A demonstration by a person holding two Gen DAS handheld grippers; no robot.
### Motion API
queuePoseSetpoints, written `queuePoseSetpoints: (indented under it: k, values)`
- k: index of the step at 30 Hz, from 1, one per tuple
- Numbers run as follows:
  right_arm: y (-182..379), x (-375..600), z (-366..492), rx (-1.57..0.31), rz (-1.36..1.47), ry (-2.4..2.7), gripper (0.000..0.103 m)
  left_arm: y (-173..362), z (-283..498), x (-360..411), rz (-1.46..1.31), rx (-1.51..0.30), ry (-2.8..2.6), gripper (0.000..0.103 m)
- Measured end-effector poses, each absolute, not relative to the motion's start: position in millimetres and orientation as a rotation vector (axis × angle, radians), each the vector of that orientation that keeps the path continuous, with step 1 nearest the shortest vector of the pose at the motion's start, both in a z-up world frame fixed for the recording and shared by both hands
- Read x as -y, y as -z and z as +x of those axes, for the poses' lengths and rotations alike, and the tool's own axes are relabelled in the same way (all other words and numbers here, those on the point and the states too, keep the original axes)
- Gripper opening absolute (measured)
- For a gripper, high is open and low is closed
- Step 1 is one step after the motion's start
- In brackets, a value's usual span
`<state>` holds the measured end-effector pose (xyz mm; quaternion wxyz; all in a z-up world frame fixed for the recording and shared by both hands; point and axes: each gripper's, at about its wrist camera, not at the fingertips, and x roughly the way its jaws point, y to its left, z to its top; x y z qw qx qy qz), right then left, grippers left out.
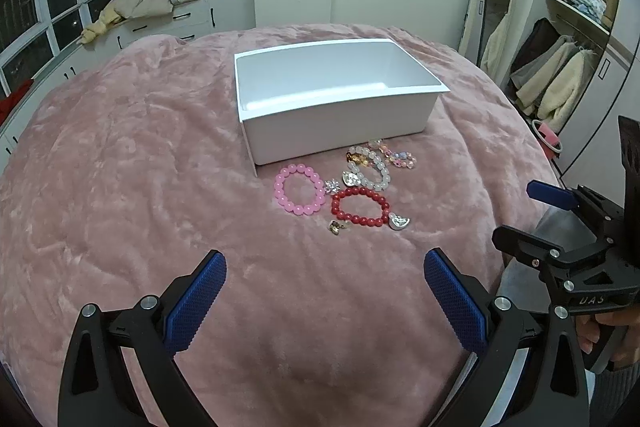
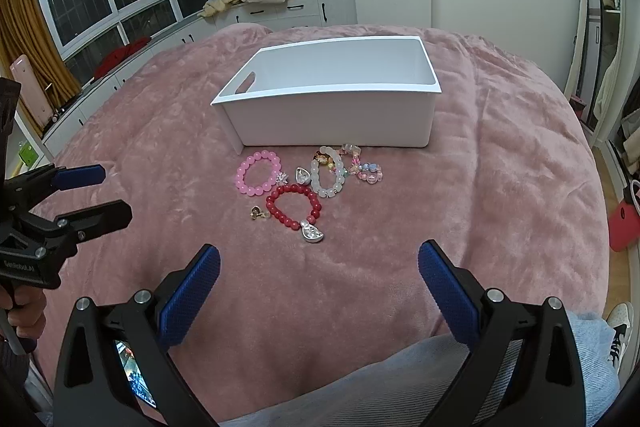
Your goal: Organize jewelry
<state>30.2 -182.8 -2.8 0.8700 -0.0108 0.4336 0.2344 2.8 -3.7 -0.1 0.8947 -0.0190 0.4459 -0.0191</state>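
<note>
Left wrist view, bedroom, night: white bin (image 1: 336, 99) on pink plush blanket (image 1: 120, 167), inside showing bare as far as visible, no jewelry loaded yet. Just in front of the bin's near wall, whole collection spread on the blanket: pink bead bracelet (image 1: 299, 195) off the bin's near left corner, red bead bracelet (image 1: 360, 207) further forward of the bin with silver pendant (image 1: 398, 221) touching its near edge, white bead bracelet (image 1: 368, 169) close to the bin's wall, pastel multicolour bracelet (image 1: 396, 157) beside it toward the bin's right, small crystal charm (image 1: 331, 186) between pink and red, teardrop crystal (image 1: 351, 179) touching the white bracelet, small gold ring (image 1: 336, 225) furthest forward of the bin. Left gripper (image 1: 326, 293) well short of the pile, fingers spread wide, nothing between them; right gripper (image 2: 320, 285) likewise held back from the bin, fingers wide apart and bare. Judged from both views: task at its very start, nothing sorted, every piece left to lift into the bin, nearest candidates the red bracelet and the gold ring; tangling likely among the white and pastel strands by the bin wall
</note>
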Motion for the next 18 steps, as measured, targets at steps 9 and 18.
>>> queuePoseSetpoints:
  k: [9,18]
  values:
    - [4.0,183.4,30.6,-0.908,-0.017,-0.492,0.098,1.5,4.1,4.5,-0.047,-0.933,0.055,0.1]
    - [4.3,184.3,31.1,-0.909,-0.015,-0.493,0.098,2.4,6.2,6.9,-0.046,-0.939,0.064,0.1]
